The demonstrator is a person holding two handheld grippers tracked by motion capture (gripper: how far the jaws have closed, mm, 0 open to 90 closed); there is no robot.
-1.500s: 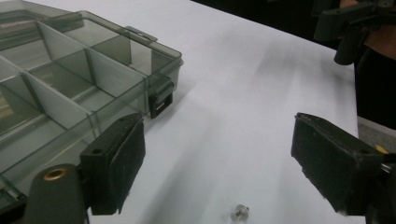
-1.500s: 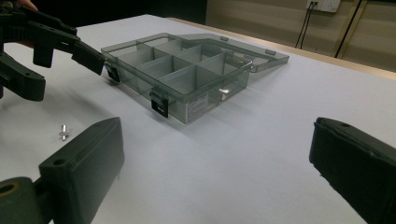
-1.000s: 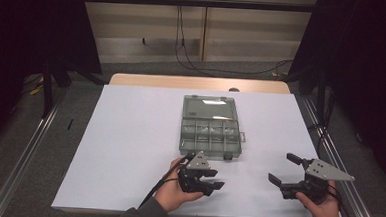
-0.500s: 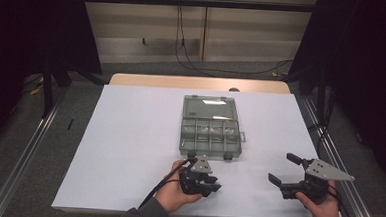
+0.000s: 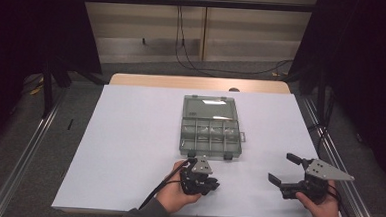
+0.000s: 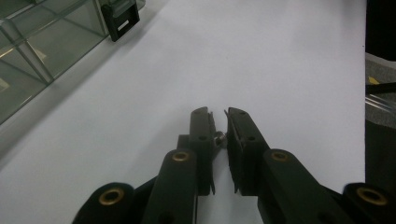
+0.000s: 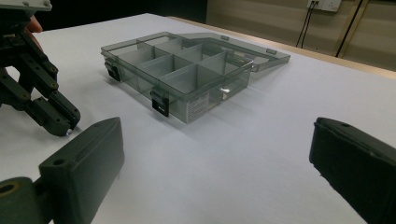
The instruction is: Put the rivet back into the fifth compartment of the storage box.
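My left gripper (image 6: 219, 114) rests low on the white desk (image 5: 128, 150), just in front of the open clear compartment box (image 5: 211, 134). Its fingers (image 6: 201, 135) have just been closing and now pinch what looks like a small metal screw (image 6: 219, 137), though it is tiny. My right gripper (image 5: 284, 169) sits well apart, fingers (image 7: 84, 163) wide open, holding nothing.

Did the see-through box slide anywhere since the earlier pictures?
No. The see-through box sits in the same spot on the white table, its far edge lined up as before with the wooden strip behind it.
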